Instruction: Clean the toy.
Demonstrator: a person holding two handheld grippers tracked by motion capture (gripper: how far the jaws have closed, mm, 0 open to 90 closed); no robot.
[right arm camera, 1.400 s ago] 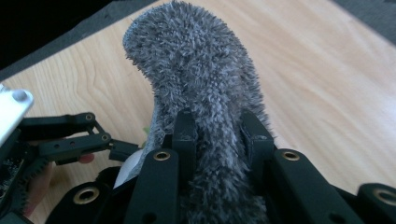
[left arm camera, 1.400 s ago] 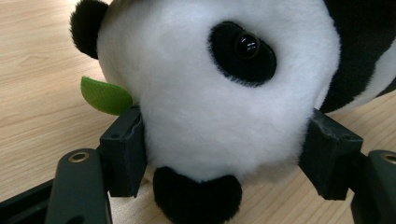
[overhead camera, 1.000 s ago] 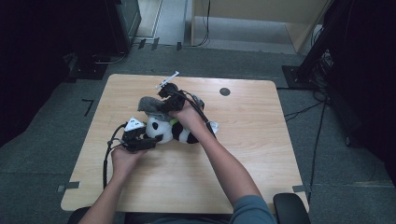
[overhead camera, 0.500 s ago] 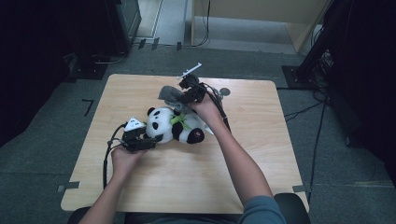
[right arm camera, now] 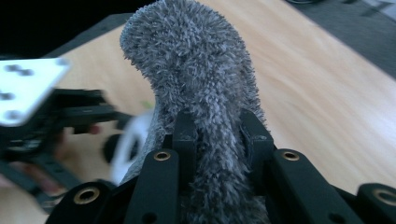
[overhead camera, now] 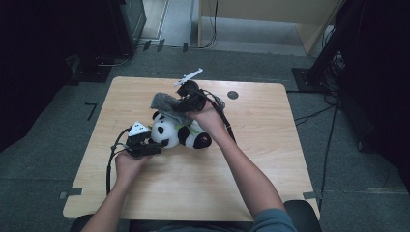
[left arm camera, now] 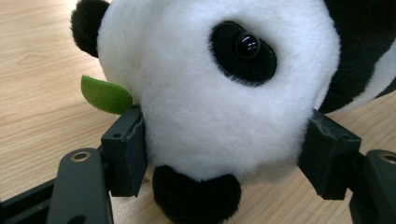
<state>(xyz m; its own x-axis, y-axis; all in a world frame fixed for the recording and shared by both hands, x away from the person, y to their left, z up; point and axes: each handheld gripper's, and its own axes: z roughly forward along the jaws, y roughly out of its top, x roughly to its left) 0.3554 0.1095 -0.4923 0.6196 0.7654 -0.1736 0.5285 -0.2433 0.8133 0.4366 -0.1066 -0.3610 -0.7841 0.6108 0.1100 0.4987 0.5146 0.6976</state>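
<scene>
A black-and-white panda plush (overhead camera: 180,133) lies on its side on the wooden table (overhead camera: 270,159). My left gripper (overhead camera: 153,144) reaches it from the left and is shut on its white head (left arm camera: 219,102). One pad (left arm camera: 125,156) presses in on each side of the head. A green felt leaf (left arm camera: 105,95) sticks out beside the head. My right gripper (overhead camera: 177,103) hovers just above and behind the panda, shut on a grey fuzzy cloth (overhead camera: 164,102). The cloth (right arm camera: 201,88) rises out from between its jaws (right arm camera: 217,135).
A small black round mark (overhead camera: 233,94) lies on the table to the right of the right gripper. Cables trail from both grippers. Dark floor and furniture legs surround the table. The blurred left gripper (right arm camera: 46,112) lies beyond the cloth in the right gripper view.
My right gripper has lifted the grey cloth up off the panda and a little to the right. The left gripper and the panda have stayed in place.
</scene>
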